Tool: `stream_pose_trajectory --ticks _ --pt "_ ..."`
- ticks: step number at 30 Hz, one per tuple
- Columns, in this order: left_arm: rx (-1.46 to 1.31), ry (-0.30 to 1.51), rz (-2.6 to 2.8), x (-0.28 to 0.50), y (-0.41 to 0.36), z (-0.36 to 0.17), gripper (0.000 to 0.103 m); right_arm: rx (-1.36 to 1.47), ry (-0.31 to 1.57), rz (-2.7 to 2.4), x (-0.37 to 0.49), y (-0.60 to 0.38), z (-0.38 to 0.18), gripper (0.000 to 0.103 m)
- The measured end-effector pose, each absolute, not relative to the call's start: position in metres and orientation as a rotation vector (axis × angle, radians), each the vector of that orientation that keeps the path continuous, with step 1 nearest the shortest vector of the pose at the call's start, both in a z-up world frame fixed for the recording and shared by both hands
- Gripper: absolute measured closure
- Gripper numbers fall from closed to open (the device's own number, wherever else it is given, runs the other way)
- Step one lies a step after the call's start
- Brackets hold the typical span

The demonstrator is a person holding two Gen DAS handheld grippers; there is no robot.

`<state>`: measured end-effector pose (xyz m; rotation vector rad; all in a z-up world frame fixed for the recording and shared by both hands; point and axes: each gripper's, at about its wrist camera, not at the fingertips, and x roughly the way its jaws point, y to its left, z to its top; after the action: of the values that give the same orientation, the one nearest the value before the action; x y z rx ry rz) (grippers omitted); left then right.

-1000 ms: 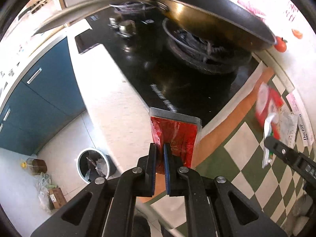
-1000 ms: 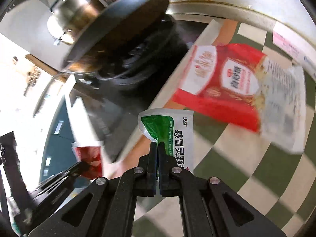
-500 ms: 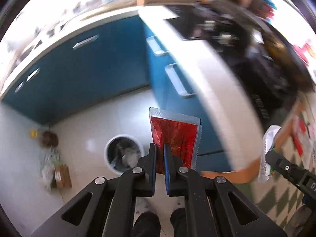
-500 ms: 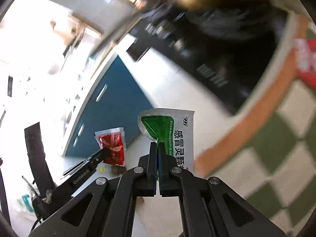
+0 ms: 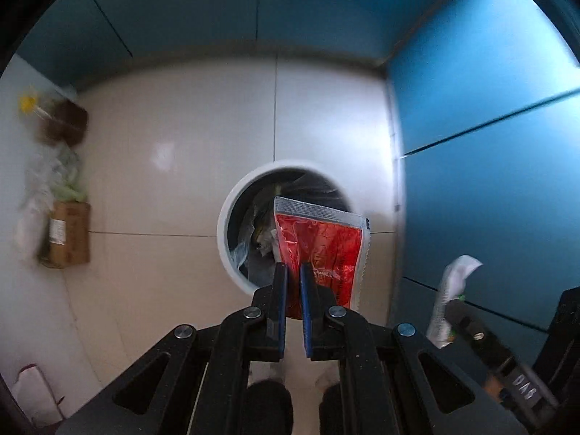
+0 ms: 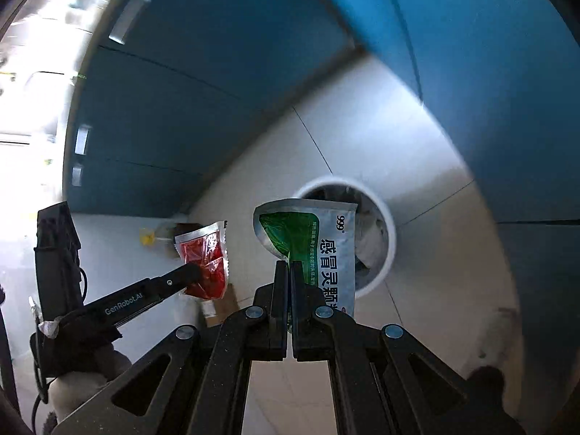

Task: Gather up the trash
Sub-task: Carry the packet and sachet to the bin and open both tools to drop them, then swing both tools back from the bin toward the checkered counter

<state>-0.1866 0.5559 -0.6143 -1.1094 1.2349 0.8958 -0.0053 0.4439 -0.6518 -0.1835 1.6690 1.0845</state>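
My red sachet [image 5: 319,250] covers part of the bin [image 5: 226,217], so I can't make out the trash inside. The clutter by the wall [image 5: 54,185] is blurred, and the white packet [image 5: 451,301] shows only edge-on.

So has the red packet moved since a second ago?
Yes. The red packet, earlier above the stove and counter, now hangs low over the white bin on the floor.

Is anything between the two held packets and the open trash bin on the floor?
Nothing visible. The left gripper holds the red packet over the bin, whose mouth is open with trash inside. The right gripper holds the green packet; only bare floor shows before the bin.
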Motion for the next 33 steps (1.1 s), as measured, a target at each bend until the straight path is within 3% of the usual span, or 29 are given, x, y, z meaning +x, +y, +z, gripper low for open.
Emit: stream_pose_trajectory --ticks 3,8,13,16,17,19,21,24,26,33 --pt "-1.192 1.254 0.865 -0.195 0.57 -0.699 0.099 -0.221 1.717 1.073 -0.019 0.46 -0.745 0.102" --pt "-1.25 1.285 0.828 -0.198 0.582 -0.781 0.099 -0.346 1.727 1.084 -0.04 0.477 -0.842 0.102" --pt "-1.246 1.29 0.815 -0.201 0.587 -0.805 0.097 -0.425 1.726 1.091 -0.052 0.483 -0.879 0.101" --pt "-1.228 1.32 0.857 -0.205 0.586 -0.8 0.095 -0.483 1.739 1.076 -0.053 0.486 -0.883 0.091" --pt "-1.221 1.327 0.866 -0.207 0.585 -0.798 0.092 -0.505 1.729 1.071 -0.053 0.485 -0.882 0.077" --pt "-1.185 1.327 0.878 -0.208 0.586 -0.789 0.073 -0.526 1.718 1.068 -0.05 0.49 -0.873 0.056" --pt "-1.133 1.327 0.916 -0.209 0.584 -0.778 0.015 -0.549 1.696 1.062 -0.049 0.489 -0.861 0.046" --pt "-1.062 1.319 0.963 -0.212 0.579 -0.754 0.011 -0.605 1.639 1.03 -0.045 0.483 -0.837 0.026" --pt "-1.012 1.328 0.993 -0.214 0.574 -0.739 0.007 -0.663 1.586 1.005 -0.044 0.481 -0.824 0.006" --pt "-0.879 1.285 1.099 -0.217 0.553 -0.684 0.004 -0.805 1.411 0.975 -0.046 0.477 -0.768 0.0"
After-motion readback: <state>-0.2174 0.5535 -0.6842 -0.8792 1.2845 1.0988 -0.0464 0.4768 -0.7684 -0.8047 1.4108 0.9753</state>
